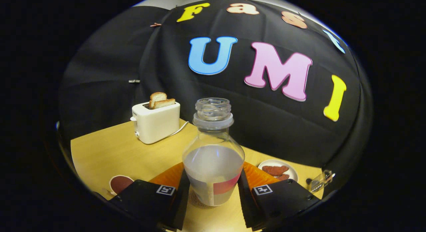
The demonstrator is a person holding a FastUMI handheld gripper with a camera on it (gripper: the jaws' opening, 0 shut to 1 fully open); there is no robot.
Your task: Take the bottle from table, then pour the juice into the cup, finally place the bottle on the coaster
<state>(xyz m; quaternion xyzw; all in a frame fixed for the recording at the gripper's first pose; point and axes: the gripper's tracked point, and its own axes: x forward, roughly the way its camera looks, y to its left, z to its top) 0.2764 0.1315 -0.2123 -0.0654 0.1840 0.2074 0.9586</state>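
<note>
A clear open-necked bottle (pixel 213 152) stands upright between my fingers, about half full of a pale cloudy liquid, with a coloured label low on its body. My gripper (pixel 213 182) is shut on the bottle, one finger (pixel 183 192) pressing each side. Under the bottle's base a round patterned coaster (pixel 197 200) peeks out on the wooden table (pixel 109 152); I cannot tell whether the base touches it. A cup (pixel 119 183) with a white rim and dark red contents sits left of my left finger.
An orange ridged mat or plate (pixel 168 177) lies just behind the bottle. A cream toaster (pixel 156 123) with bread slices stands far left. A white plate (pixel 279 170) of reddish pieces and a small clear object (pixel 321 181) lie right.
</note>
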